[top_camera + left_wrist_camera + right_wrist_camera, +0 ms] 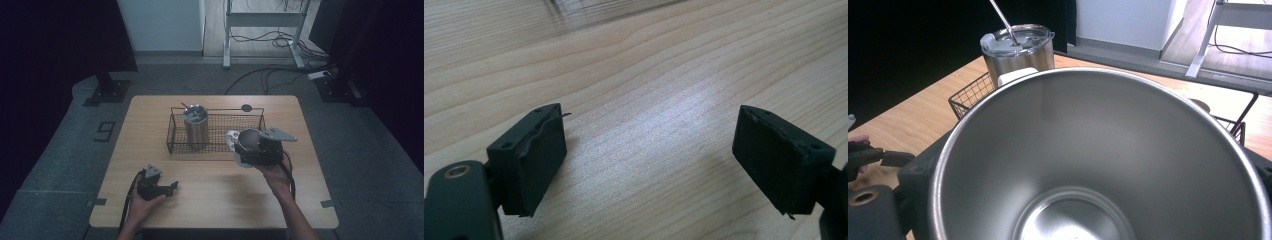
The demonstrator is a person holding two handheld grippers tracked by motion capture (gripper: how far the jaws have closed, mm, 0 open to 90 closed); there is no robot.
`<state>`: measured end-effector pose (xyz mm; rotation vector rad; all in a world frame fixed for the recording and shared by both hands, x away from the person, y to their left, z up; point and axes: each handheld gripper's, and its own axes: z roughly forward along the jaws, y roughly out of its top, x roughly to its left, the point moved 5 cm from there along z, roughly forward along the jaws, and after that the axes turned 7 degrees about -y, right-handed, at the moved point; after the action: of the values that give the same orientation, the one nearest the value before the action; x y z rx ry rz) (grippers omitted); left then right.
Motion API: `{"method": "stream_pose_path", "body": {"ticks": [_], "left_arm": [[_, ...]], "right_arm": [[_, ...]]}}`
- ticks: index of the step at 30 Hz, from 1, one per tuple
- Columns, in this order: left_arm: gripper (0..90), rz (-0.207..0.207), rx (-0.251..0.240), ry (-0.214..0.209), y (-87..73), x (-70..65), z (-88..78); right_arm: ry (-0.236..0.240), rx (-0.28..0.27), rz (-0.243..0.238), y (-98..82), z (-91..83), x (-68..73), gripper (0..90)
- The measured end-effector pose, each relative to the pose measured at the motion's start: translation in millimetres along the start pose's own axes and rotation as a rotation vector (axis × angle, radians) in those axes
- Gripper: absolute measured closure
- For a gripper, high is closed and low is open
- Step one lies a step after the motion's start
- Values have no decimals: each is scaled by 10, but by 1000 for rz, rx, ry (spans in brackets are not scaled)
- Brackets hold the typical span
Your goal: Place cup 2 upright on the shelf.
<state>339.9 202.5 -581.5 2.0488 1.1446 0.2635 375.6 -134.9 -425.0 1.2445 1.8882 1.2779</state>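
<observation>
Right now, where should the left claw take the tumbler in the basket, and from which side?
Grip the tumbler just under its lid, probably from the near side above the basket rim: it stands upright, mesh screens its lower part, a straw blocks the top.

**Layout on the table**

A wire basket point(217, 131) stands on the table point(150, 120), toward its far half and near the middle. In the basket's left part a lidded tumbler point(195, 126) stands upright, a straw point(1002, 20) rising through its lid. Just off the basket's right front corner, above the tabletop, an open cup point(248, 140) sits in the right gripper point(260, 150); it seems to be outside the basket wall, though the high view is dim there. The left gripper point(157, 186) lies near the front left edge, well apart from basket and cup.
</observation>
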Motion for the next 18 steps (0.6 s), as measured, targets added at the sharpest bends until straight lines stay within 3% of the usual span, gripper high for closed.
{"method": "stream_pose_path", "body": {"ticks": [18], "left_arm": [[142,3,1,3,0,-4,3]], "right_arm": [[-3,-8,-28,200,42,20,63]]}}
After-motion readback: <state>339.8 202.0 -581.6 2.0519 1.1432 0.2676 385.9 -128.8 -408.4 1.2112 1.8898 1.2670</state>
